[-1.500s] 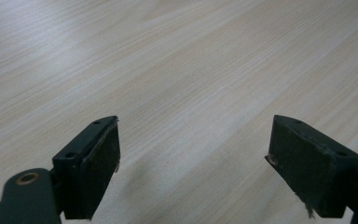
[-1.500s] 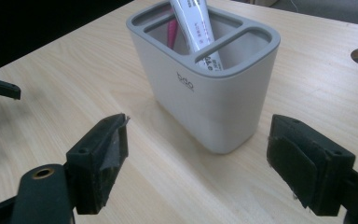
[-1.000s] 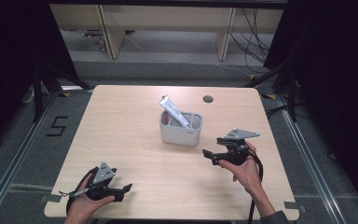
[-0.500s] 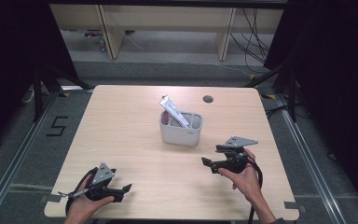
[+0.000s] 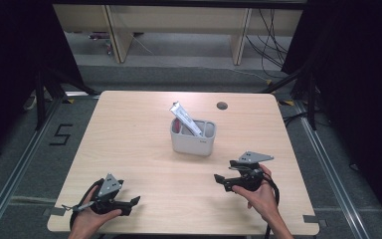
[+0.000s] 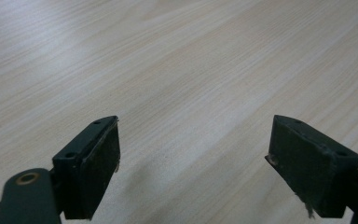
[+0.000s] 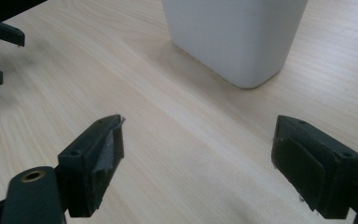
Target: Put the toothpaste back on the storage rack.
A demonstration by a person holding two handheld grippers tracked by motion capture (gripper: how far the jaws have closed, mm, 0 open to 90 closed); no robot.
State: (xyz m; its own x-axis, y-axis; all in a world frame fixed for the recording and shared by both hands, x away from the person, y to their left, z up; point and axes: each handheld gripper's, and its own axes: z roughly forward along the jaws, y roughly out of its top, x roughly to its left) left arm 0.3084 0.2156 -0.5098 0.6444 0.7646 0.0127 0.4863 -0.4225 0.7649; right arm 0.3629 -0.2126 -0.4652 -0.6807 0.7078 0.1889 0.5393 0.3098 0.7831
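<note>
Right gripper [image 5: 224, 179]: jaws spread wide, nothing between them; held low over the table [image 5: 129, 129] at its near right, by the right hand [image 5: 258, 194].
Right gripper view: both jaws rise from the bottom edge with bare wood between; the bin's white wall [image 7: 235, 37] stands ahead, a little right of centre.
Left gripper [image 5: 132, 201]: jaws spread, empty; near left corner of the table, left hand [image 5: 87, 221] around it. Its own view has plain wood grain ahead.
Bin [image 5: 193, 142]: white, upright, about mid-table, split into compartments.
Tube [image 5: 185, 119]: grey-white, standing in the bin, leaning up and to the far left, its top end well above the rim. Which compartment it sits in, cannot tell. Something red shows inside the bin's left part; too small to name.
Key relation: the bin lies ahead and left of the right gripper, near but apart; from the left gripper it lies ahead and to the right, well apart. Right gripper is the nearer.
Tube axis: slanted, low end in the bin, high end away from the right gripper.
Judgement: any reach for the tube falls to the right gripper, which would need to rise above the rim and meet the shaft across its slant.
Risk: nudging the light bin sideways.
</note>
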